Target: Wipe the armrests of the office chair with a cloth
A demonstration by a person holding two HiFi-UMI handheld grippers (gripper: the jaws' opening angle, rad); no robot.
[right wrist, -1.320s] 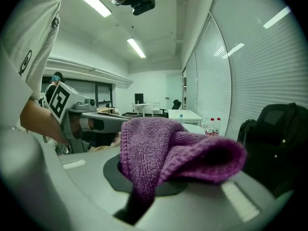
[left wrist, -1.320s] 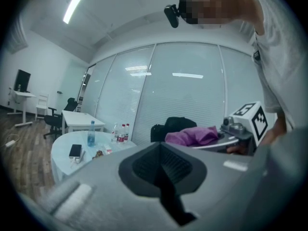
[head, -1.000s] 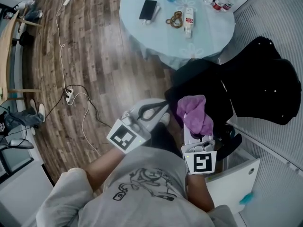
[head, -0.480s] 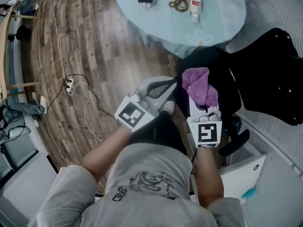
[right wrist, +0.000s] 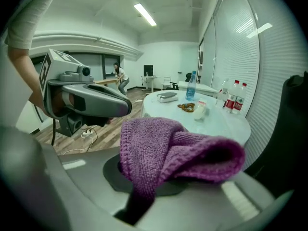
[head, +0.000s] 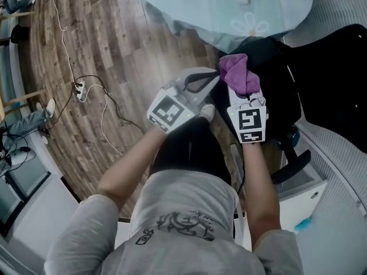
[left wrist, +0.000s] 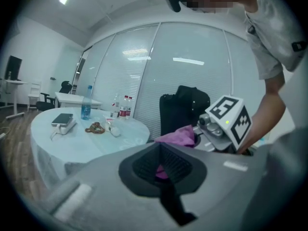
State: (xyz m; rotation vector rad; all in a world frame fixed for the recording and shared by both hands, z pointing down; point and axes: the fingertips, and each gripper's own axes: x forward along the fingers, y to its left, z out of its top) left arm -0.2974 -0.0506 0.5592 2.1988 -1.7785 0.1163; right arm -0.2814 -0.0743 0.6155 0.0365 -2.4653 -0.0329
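— Where is the cloth [head: 239,73] found, and how is it turned?

— It is held in the right gripper [head: 243,89], whose jaws are clamped on a lower fold of it. In the head view the purple bundle is seen to run along the gripper's own line. Its free end is pointed away from the person, toward the far worktop [head: 275,10]. In the right gripper view the cloth [right wrist: 178,148] is doubled over, with its rounded fold turned to the right and a narrow tail pinched down between the jaws.

— And the left gripper [head: 207,80]?

— It is held just left of the cloth and angled right toward it. In the left gripper view its jaws are seen together, apparently on nothing. The purple glimpsed through the opening behind them is the cloth [left wrist: 179,136] beyond.

— What is placed under the cloth?

— The black office chair [head: 335,62], set at the right, near the worktop. The cloth is held over its left side; whether the chair is touched cannot be told.

— What is hidden or cut off?

— The tips of the right jaws are covered by the cloth in the head view. The worktop is cropped by the top edge there, though a phone [left wrist: 62,119] and bottles [left wrist: 122,106] on it are shown in the left gripper view. The armrests cannot be picked out against the dark chair.
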